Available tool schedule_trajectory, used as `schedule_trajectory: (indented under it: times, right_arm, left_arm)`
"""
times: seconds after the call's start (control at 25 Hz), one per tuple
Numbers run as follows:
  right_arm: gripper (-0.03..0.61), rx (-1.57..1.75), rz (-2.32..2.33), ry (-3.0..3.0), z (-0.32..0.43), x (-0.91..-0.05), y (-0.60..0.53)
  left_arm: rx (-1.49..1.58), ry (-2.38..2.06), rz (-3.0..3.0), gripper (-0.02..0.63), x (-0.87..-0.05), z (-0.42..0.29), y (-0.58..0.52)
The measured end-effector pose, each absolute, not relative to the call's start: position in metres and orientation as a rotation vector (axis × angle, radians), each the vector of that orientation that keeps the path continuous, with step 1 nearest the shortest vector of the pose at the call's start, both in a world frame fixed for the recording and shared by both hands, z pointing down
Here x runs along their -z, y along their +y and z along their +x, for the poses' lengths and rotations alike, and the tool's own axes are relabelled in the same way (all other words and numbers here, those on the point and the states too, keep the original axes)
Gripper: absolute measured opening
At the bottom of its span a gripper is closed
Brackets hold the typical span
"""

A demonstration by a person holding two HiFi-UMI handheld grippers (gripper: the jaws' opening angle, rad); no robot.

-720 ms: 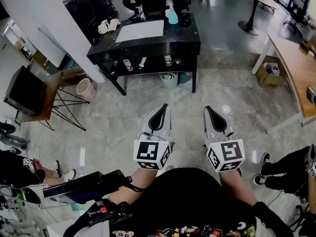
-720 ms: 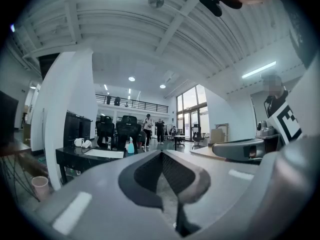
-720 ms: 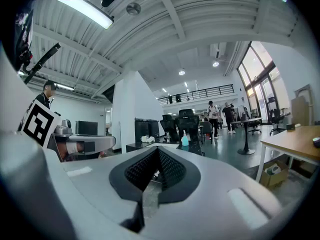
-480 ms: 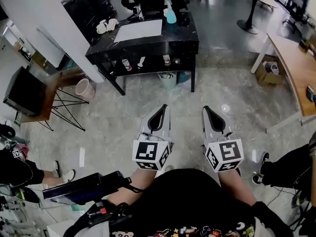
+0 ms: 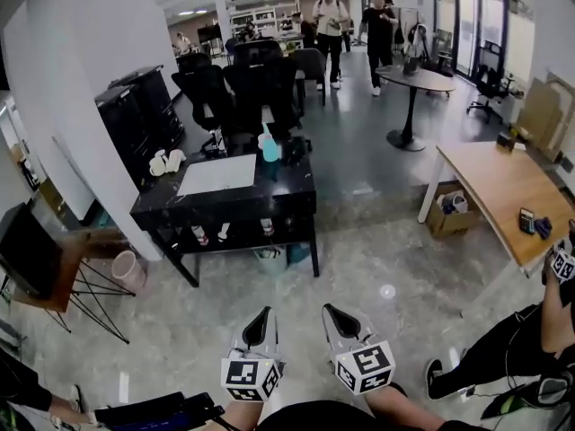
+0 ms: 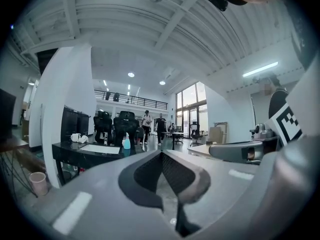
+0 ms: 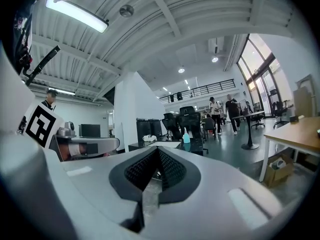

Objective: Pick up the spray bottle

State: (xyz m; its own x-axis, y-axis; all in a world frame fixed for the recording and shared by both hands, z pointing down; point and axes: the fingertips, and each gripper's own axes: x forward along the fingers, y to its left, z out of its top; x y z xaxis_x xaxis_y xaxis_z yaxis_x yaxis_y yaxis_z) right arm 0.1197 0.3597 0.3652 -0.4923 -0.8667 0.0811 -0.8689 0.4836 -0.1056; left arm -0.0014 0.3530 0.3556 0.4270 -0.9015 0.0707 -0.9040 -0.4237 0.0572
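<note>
The spray bottle (image 5: 269, 146), light blue with a white head, stands upright at the far edge of a black table (image 5: 225, 215). It also shows small and distant as the spray bottle (image 6: 126, 142) in the left gripper view and as the spray bottle (image 7: 186, 137) in the right gripper view. My left gripper (image 5: 263, 313) and right gripper (image 5: 331, 310) are side by side over the floor, well short of the table and pointing toward it. Both are shut with nothing between the jaws, as the left gripper (image 6: 161, 154) and right gripper (image 7: 159, 149) show.
A white sheet (image 5: 216, 174) and white cups (image 5: 164, 162) lie on the table, with small bottles on its lower shelf. Office chairs (image 5: 260, 79) stand behind it. A pink bin (image 5: 124, 268), a wooden desk (image 5: 503, 187), a cardboard box (image 5: 446, 214) and a seated person (image 5: 503, 348) surround the floor.
The head view has tilted up, so the table and room look farther and the grippers sit lower and smaller in the frame. Both grippers stay shut.
</note>
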Motion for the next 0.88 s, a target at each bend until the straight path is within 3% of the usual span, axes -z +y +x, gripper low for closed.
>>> schedule_trajectory:
  times: [0.48,0.88]
  right_arm:
    - [0.023,-0.181,1.521,-2.68,0.17,-0.375,0.342]
    - [0.024,-0.222,1.475,-2.697,0.16,-0.389,0.316]
  left_arm:
    - [-0.055,-1.632,2.595,0.0,-0.359,0.053,0.339]
    - [-0.093,-1.641,2.551,0.0,-0.376,0.044,0.317]
